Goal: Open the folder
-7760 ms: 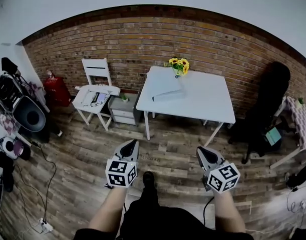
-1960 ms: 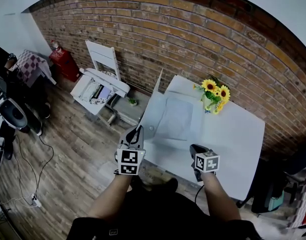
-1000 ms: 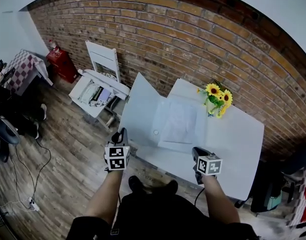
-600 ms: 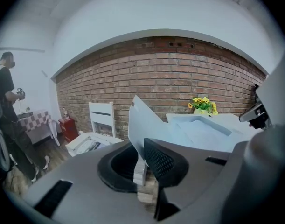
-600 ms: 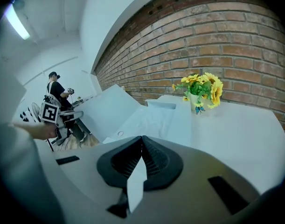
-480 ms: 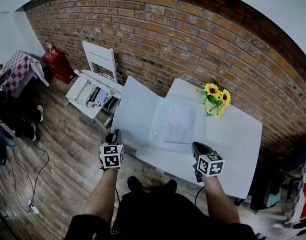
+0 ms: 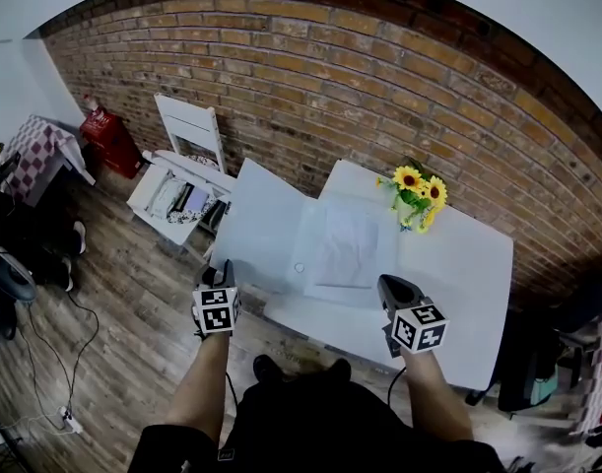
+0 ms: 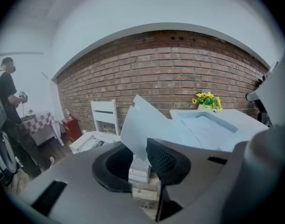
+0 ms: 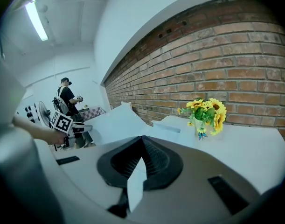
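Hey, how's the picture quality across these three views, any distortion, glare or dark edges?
Head view: the fisheye lens bends the brick wall into an arch, and the lighting is even. Left gripper view: there is a heavy black vignette round the rim, but the folder cover is reasonably sharp. Right gripper view: the ceiling strip light blows out white, while the sunflowers stay crisp.

No legible text (anywhere in view)
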`<state>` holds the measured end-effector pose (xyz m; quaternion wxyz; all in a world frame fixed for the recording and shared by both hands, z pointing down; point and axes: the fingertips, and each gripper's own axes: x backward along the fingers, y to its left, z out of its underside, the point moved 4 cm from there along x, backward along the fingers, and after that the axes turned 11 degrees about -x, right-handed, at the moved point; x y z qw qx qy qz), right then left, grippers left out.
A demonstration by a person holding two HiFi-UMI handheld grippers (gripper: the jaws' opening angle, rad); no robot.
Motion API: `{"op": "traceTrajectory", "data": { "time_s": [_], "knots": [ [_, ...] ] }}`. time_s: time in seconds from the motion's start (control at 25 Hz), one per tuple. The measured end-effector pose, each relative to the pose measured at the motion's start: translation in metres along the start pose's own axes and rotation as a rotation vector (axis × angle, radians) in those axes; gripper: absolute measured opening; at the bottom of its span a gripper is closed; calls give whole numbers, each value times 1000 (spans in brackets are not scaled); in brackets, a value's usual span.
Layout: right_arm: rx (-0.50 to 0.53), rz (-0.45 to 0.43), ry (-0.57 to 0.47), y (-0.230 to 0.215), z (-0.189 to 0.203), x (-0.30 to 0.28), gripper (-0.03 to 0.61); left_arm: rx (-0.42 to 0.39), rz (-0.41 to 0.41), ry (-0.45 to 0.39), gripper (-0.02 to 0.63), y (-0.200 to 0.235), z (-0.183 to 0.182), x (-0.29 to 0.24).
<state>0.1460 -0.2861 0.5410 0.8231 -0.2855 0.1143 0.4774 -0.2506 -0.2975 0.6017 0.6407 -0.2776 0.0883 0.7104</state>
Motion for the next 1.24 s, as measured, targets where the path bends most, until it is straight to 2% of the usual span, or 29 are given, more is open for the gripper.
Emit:
{"op": "traceTrajectory", "data": {
  "time_s": [0.56, 1.24],
  "knots": [
    [38, -20, -93, -1, -26, 15, 14, 11, 10, -27, 97, -6, -17, 9],
    [36, -45, -86, 5, -22, 12, 14, 17, 23, -39, 97, -12, -24, 13]
  ]
}}
